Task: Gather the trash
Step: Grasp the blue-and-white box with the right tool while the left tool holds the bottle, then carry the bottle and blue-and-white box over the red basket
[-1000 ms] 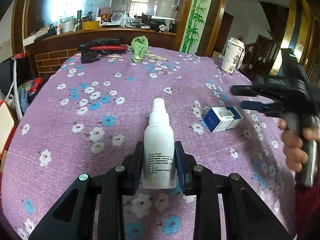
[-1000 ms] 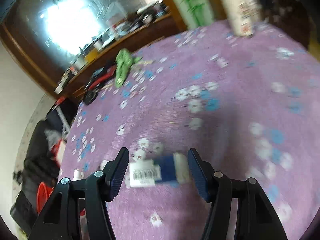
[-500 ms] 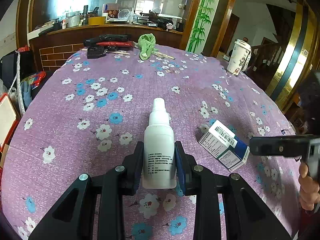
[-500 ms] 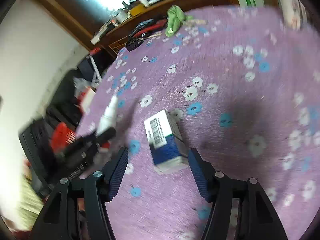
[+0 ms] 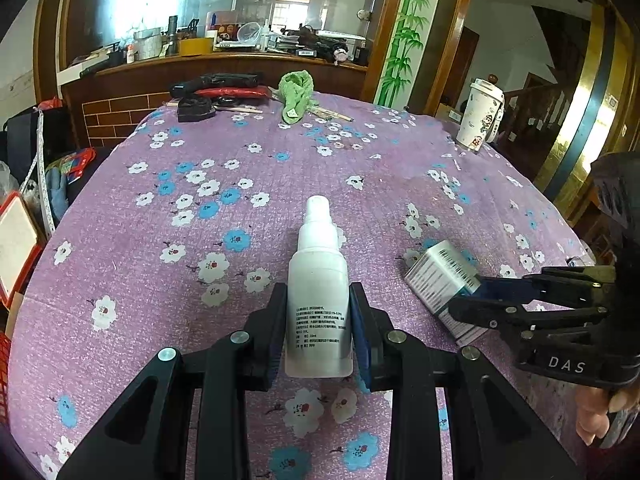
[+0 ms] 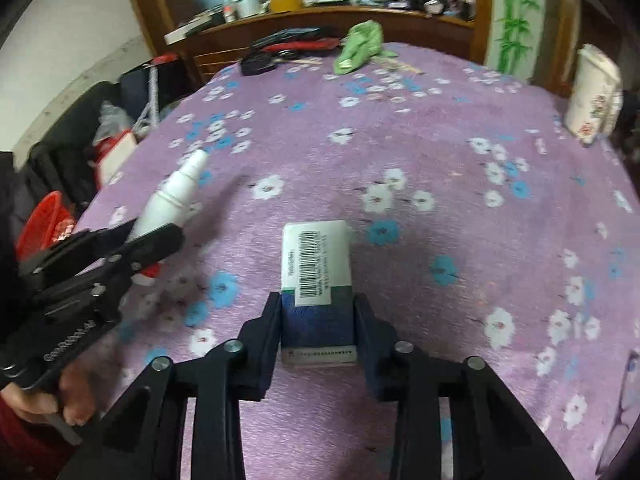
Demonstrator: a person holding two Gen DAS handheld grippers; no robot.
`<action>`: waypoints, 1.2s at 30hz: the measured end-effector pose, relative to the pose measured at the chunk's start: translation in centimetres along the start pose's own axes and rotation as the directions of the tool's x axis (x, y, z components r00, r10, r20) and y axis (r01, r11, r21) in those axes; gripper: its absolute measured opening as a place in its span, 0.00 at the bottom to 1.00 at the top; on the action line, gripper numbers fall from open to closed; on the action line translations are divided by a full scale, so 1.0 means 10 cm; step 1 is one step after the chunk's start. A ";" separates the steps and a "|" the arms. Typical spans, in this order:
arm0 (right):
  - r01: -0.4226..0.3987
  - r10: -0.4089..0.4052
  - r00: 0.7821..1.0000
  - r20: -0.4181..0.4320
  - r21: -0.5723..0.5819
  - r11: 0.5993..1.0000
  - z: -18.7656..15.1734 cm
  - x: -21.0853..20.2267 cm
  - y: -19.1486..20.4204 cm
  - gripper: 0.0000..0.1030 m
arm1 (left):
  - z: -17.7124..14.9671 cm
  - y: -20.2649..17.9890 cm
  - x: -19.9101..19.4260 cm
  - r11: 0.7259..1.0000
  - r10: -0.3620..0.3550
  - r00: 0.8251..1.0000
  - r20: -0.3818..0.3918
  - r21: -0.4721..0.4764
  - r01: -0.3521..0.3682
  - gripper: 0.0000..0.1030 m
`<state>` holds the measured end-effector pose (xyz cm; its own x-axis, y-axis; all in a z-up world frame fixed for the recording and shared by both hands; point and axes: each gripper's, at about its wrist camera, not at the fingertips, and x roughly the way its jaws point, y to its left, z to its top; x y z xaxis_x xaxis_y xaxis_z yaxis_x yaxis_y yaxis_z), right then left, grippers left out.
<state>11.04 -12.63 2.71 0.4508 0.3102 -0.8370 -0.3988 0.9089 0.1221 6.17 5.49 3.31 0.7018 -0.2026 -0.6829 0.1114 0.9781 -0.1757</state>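
Observation:
My left gripper (image 5: pixel 319 330) is shut on a white spray bottle (image 5: pixel 319 280), nozzle pointing away, held just above the purple flowered tablecloth (image 5: pixel 240 168). The bottle also shows at the left of the right wrist view (image 6: pixel 172 196). My right gripper (image 6: pixel 317 322) is shut on a blue and white barcoded box (image 6: pixel 317 268), its fingers pressed against both sides of the blue end. In the left wrist view the box (image 5: pixel 440 280) lies to the right of the bottle with the right gripper (image 5: pixel 472 296) around it.
A patterned paper cup (image 5: pixel 480 120) stands at the table's far right edge. A green cloth (image 5: pixel 296 94), black and red tools (image 5: pixel 216 88) and sticks lie at the far edge. A red basket (image 6: pixel 40 224) and clutter sit beyond the left edge.
My right gripper swung round, came down over the box and closed on it. The left gripper kept hold of the bottle and stayed nearly still.

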 end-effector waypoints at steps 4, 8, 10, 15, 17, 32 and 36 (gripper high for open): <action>0.070 -0.076 0.987 0.141 0.048 0.996 -0.10 -0.23 0.02 0.36 | 0.00 -0.03 -0.03 1.000 0.017 1.000 0.020 0.017 -0.017 0.28; 0.091 -0.105 0.963 0.250 0.067 0.994 -0.17 -0.26 0.11 0.36 | 0.01 -0.08 -0.07 0.998 0.042 0.998 0.054 0.041 -0.045 0.28; 0.095 -0.107 0.963 0.246 0.060 0.994 -0.17 -0.22 0.14 0.36 | 0.02 -0.10 -0.09 0.997 0.053 0.996 0.067 0.049 -0.056 0.28; 0.083 -0.091 0.964 0.249 0.040 0.996 -0.15 -0.19 0.15 0.36 | 0.03 -0.13 -0.11 0.995 0.073 0.993 0.090 0.067 -0.080 0.28; 0.078 -0.085 0.965 0.249 0.037 0.996 -0.17 -0.19 0.16 0.36 | 0.03 -0.15 -0.14 0.993 0.085 0.991 0.106 0.076 -0.093 0.28; 0.049 -0.060 0.968 0.242 0.053 0.997 -0.19 -0.19 0.12 0.36 | 0.01 -0.17 -0.22 0.987 0.117 0.983 0.140 0.096 -0.131 0.28; 0.049 -0.063 0.968 0.244 0.063 0.997 -0.20 -0.20 0.11 0.36 | 0.00 -0.19 -0.22 0.985 0.127 0.982 0.143 0.101 -0.142 0.28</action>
<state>8.10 -12.77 3.48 0.6560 0.3109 -0.6878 -0.3252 0.9387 0.1142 4.43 4.10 5.18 0.8035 -0.0681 -0.5914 0.0814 0.9967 -0.0042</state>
